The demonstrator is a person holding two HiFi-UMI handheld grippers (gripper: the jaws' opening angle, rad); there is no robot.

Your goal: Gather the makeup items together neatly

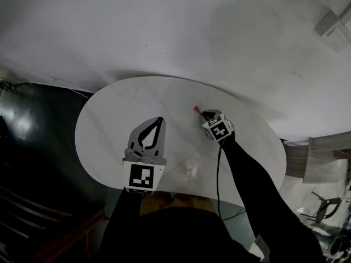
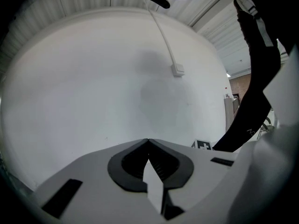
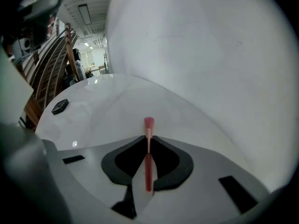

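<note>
My right gripper (image 1: pixel 204 114) hovers over the middle of the white oval table (image 1: pixel 104 125), shut on a slim pink-red makeup pencil (image 3: pixel 148 124). The pencil runs along the jaws, and its pink tip (image 1: pixel 195 109) sticks out past them. My left gripper (image 1: pixel 158 119) is over the table's left half, its jaws shut with nothing between them (image 2: pixel 148 141). A small black makeup case (image 3: pixel 60 106) lies flat on the table to the left in the right gripper view. A pale, pinkish see-through item (image 1: pixel 191 170) lies near the table's front edge between my arms.
A white wall (image 1: pixel 181 26) rises right behind the table. A cable and a small white box (image 2: pixel 177 70) hang on it. Dark floor lies to the left, and wooden stairs (image 3: pixel 51 55) show beyond the table in the right gripper view.
</note>
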